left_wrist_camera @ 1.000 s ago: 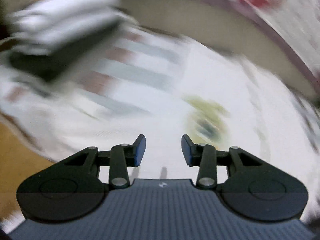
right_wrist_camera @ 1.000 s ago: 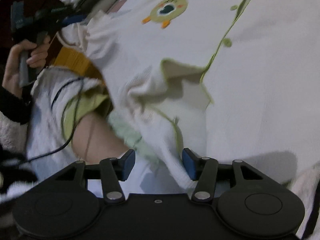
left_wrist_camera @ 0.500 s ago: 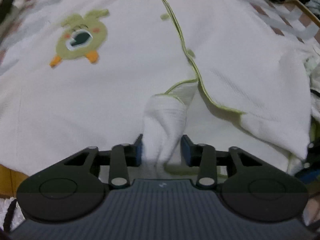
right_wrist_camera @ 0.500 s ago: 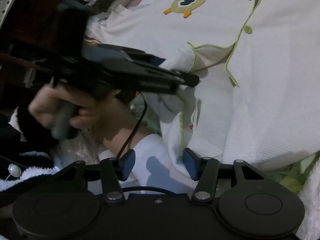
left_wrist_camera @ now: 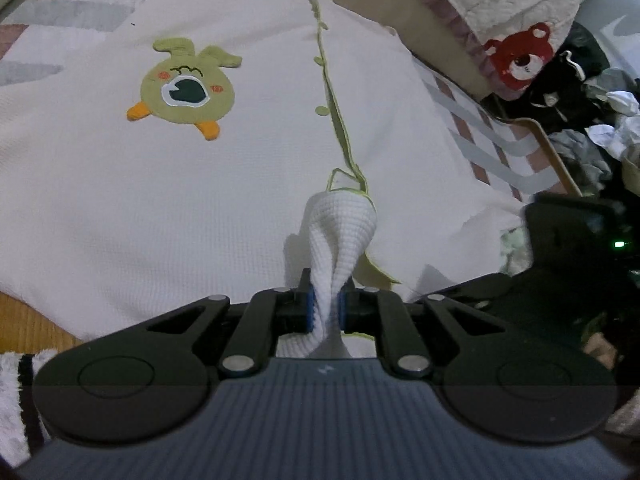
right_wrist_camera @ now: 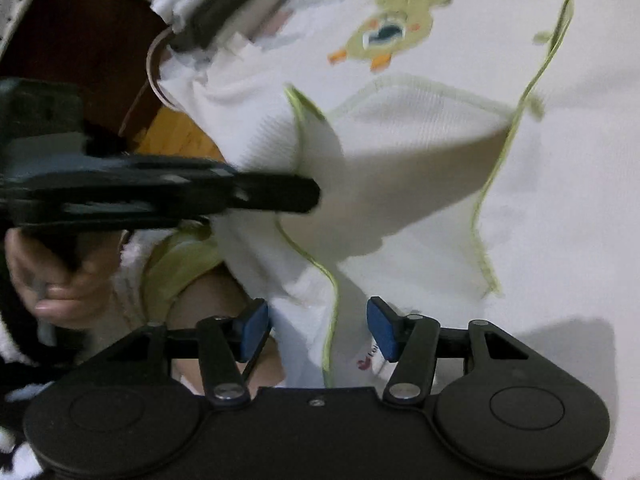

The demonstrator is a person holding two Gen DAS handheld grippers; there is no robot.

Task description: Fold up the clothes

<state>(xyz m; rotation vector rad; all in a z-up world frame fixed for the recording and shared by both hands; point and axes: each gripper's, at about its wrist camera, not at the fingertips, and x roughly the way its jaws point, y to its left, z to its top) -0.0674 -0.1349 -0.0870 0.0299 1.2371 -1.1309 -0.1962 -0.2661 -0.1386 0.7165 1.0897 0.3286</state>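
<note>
Left gripper [left_wrist_camera: 325, 307] — clamped on white garment [left_wrist_camera: 200, 208] fold, lower centre | right gripper [right_wrist_camera: 318, 330] — held agape over green-trimmed hem, nothing gripped

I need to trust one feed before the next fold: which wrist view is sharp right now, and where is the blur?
Left wrist view: sharp, the waffle weave of the white garment pinched in the left gripper reads clearly; fisheye bending at the edges. Right wrist view: motion-smeared across the frog patch and the left gripper, while the right gripper itself stays crisp.
</note>
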